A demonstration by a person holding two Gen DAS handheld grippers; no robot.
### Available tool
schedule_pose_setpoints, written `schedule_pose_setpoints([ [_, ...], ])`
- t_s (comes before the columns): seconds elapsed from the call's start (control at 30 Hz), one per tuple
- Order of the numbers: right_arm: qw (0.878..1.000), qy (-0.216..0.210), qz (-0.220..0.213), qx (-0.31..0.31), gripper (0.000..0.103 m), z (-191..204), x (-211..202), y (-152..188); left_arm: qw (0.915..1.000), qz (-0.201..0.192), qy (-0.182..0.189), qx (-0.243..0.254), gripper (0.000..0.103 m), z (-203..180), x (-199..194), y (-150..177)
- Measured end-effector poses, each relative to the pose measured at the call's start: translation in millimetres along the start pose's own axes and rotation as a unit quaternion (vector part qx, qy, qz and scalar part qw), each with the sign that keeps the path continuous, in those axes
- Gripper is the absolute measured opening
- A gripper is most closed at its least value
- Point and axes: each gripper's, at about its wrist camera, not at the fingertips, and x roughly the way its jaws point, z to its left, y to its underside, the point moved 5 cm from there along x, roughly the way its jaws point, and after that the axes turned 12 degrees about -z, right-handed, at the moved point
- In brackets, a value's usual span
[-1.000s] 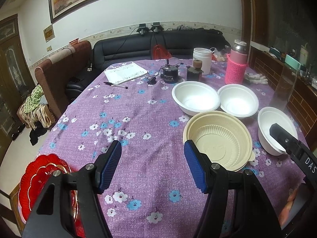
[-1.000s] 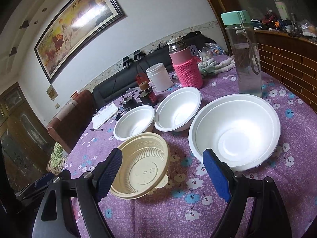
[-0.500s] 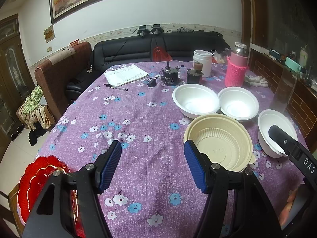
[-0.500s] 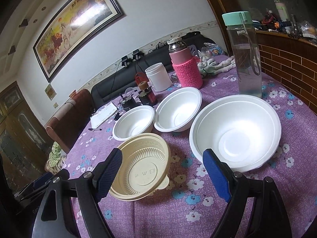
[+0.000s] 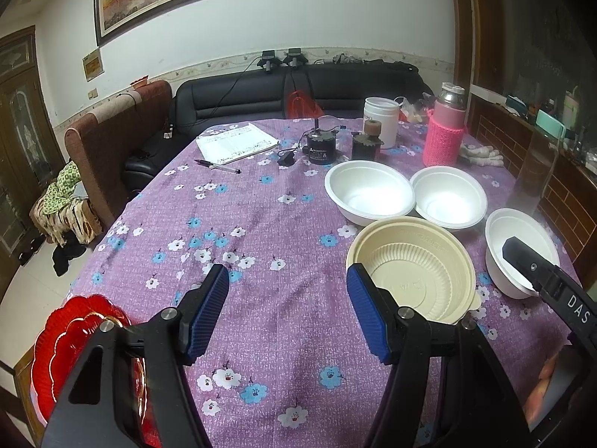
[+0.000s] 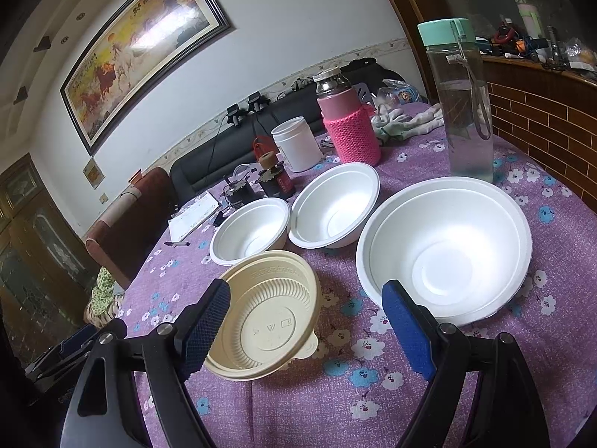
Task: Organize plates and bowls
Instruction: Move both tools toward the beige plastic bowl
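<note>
Bench (image 5: 261, 224) is covered with a purple floral cloth.

Bowls, all upright and empty:
- Cream plastic bowl (image 6: 268, 317), ribbed inside, sits nearest the bench's front edge, between the two tongs.
- Large white foam bowl (image 6: 444, 250) is just right of it in the right wrist view; in the left wrist view it is partly hidden behind a finger of the right tongs.
- Two more white foam bowls behind them: far-left white bowl (image 6: 252, 235) and middle white bowl (image 6: 335, 205), rims touching or nearly so, can't be told which.

Plates: stacked red plates (image 5: 86, 339) are seen at the lower left of the left wrist view, behind the left finger; whether they rest on the bench edge or on something lower can't be told.

Other containers along the far side:
- Clear bottle (image 6: 462, 112) with mint lid, partly filled with clear liquid, behind the large white bowl.
- Flask in pink knitted sleeve (image 6: 350, 127), capped, contents not visible.
- White tub (image 6: 294, 142), lid on.
- Two small dark jars (image 5: 321, 145), contents not readable.
- Notebook (image 5: 237, 142) and pen at far left.

Left tongs (image 5: 287, 313): open, nothing between the pads, held over bare cloth left of the cream bowl.
Right tongs (image 6: 309, 328): spread wide, nothing gripped; cream bowl's near rim is seen in the gap, large white bowl past the right pad.
</note>
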Motion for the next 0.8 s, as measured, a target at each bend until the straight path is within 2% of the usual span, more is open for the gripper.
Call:
schedule_pose_setpoints([
  [0.4,1.000,0.001,0.004,0.000,0.085,0.3,0.7,2.2,0.9999,0.009,0.004,0.002,0.065,-0.6,4.9,3.6],
  [0.57,1.000,0.000,0.014,0.012,0.085,-4.8,5.9,4.9,0.9964,0.075,0.026,-0.028,0.065,5.0,34.6,17.8],
  [0.8,1.000,-0.001,0.020,0.023,0.085,-11.6,7.5,1.7,0.9904,0.115,0.027,-0.072,0.065,13.1,63.1,19.5],
])
